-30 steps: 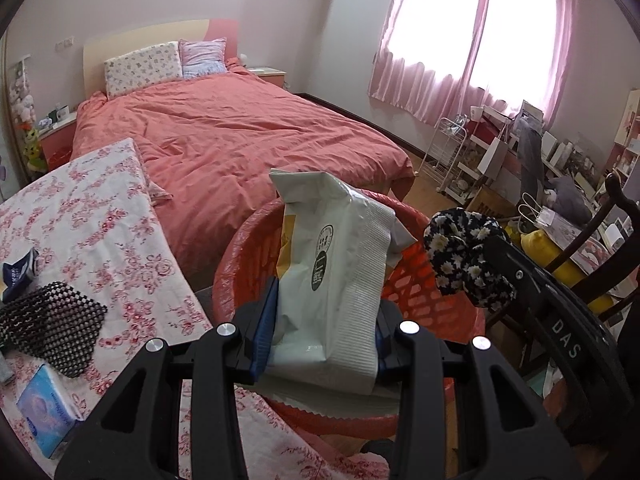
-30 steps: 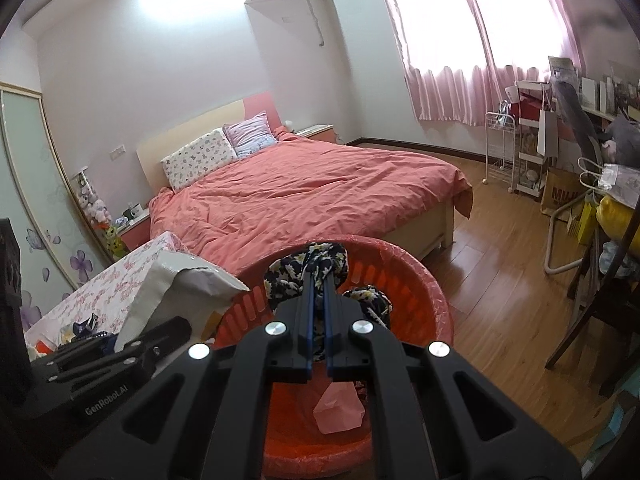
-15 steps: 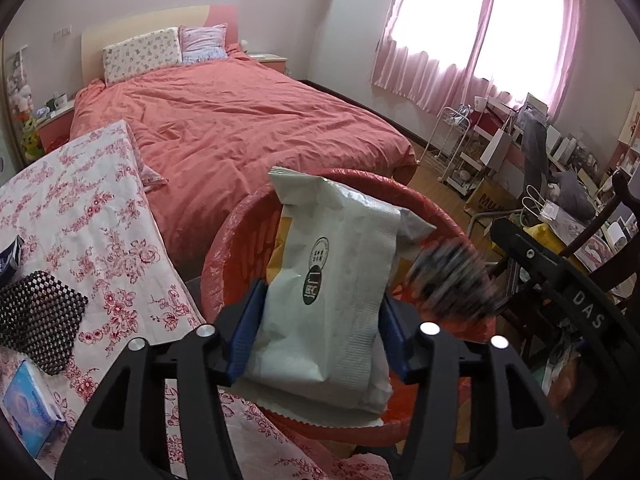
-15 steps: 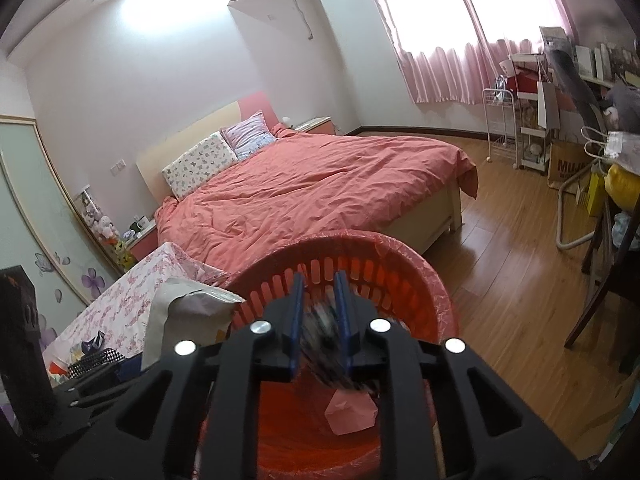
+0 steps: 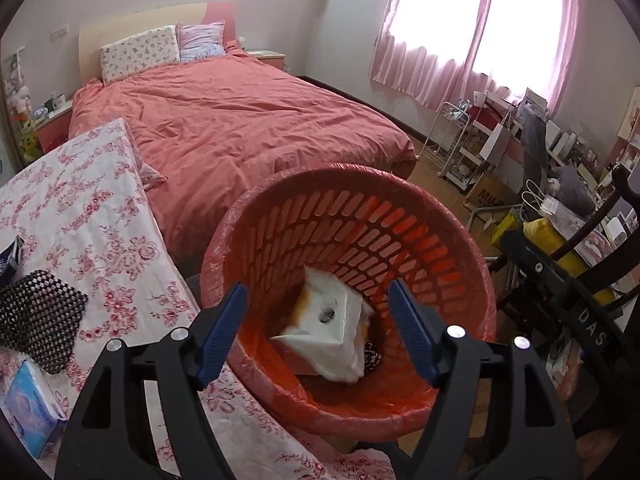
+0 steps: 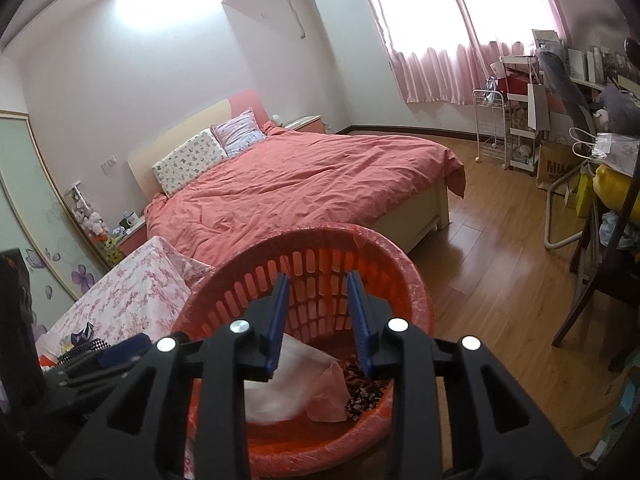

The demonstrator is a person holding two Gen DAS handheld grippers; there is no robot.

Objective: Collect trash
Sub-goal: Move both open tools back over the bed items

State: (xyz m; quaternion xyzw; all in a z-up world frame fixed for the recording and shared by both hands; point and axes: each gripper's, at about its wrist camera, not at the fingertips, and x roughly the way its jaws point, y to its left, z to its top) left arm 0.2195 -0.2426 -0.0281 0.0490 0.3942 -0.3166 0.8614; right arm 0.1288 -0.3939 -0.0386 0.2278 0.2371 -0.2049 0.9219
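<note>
Left gripper [image 5: 316,330]: fingers spread wide and empty, poised above the near rim of the basket.
Right gripper [image 6: 318,320]: fingers parted, nothing between them, also over the basket.
White packet [image 5: 326,334]: blurred, inside the basket on the near side, apparently dropping or just landed.
Patterned cloth [image 6: 362,386]: dark floral piece in the basket, beside a pink wrapper [image 6: 326,390].
Basket [image 5: 472,280]: red, slatted, lined with a clear bag, standing just beside the tabletop.
Tabletop [image 5: 100,220]: floral cover; a black mesh pad [image 5: 36,320] and a blue tissue pack [image 5: 30,408] lie on it at left, likely next candidates.
Doing it well: lift both grippers straight up clear of the rim before swinging left, so the liner is not snagged.
Bed [image 5: 240,128]: beyond the basket, coral cover.
</note>
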